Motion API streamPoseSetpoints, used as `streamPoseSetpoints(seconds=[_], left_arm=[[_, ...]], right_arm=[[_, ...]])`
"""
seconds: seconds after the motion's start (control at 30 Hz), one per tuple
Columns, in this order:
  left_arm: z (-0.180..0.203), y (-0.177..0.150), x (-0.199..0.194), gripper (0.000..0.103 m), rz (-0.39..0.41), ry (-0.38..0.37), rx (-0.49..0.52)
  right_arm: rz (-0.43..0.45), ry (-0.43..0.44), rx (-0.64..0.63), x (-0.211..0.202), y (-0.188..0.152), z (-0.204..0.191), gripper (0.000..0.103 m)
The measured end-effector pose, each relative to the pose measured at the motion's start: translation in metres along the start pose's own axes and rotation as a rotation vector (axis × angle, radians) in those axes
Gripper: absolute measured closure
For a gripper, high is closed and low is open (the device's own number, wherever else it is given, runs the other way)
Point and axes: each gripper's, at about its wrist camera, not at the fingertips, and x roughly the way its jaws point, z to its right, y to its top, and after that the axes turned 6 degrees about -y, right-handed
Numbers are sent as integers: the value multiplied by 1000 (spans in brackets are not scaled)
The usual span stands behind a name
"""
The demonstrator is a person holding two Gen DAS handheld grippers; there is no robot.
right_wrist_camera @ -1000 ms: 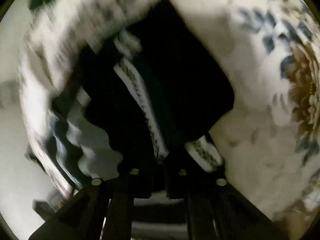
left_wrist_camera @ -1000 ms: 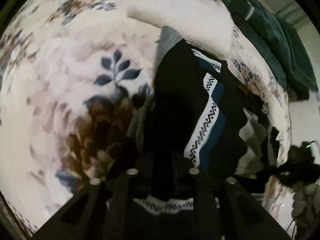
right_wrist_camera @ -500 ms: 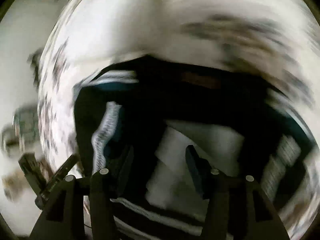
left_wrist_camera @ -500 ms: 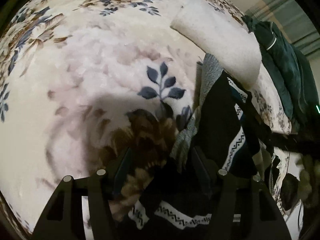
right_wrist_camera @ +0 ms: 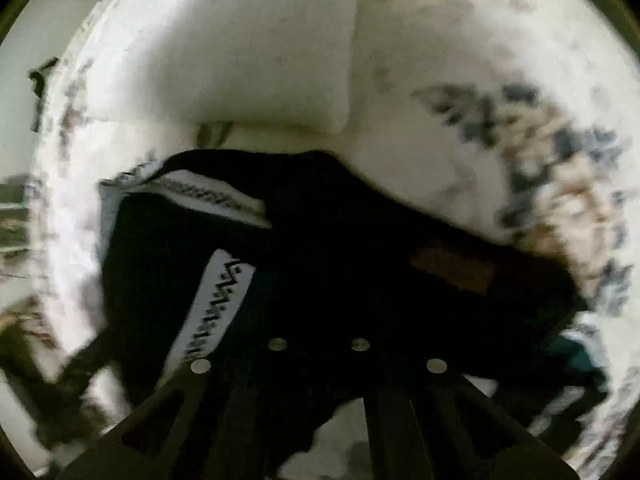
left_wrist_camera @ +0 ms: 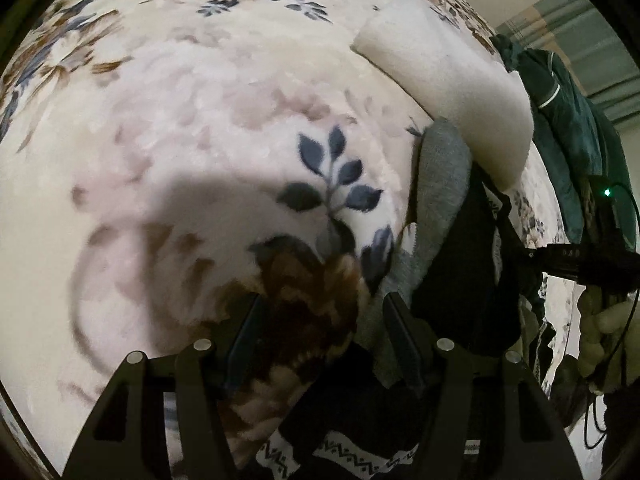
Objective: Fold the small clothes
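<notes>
A small black garment with white zigzag-patterned bands lies on a floral blanket. In the left wrist view its black body and grey inner side are at the right, and a patterned hem lies below the fingers. My left gripper is open, fingers apart over the blanket's brown flower, beside the garment's edge. My right gripper is shut on the black cloth, which bunches over its fingers; a brown label shows on it.
A white pillow lies beyond the garment, and shows in the right wrist view. A dark green jacket sits at the bed's far right edge. The right hand and its cable are at the right.
My left gripper opened, let go of the garment and shifted left over the blanket. My right gripper opened, then shut again on the black cloth, swinging round.
</notes>
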Motion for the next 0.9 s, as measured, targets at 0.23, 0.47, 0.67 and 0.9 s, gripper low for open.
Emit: streamPoseSetpoints(seconds=[0.23,0.47,0.67,0.9], left_arm=[[5,7,7,44,-16,-17,44],[16,13,-19,44,80,36,120],[40,17,-59,33,215,120,250],[63,-5,-55,0,251,265,283]], right_arm=[[-61,161,93,-13,2,29,82],[40,214,203,-78,-30,64,54],[77,84,516,-134,-114,189,40],[14,159,692,-71,-162,309,32]])
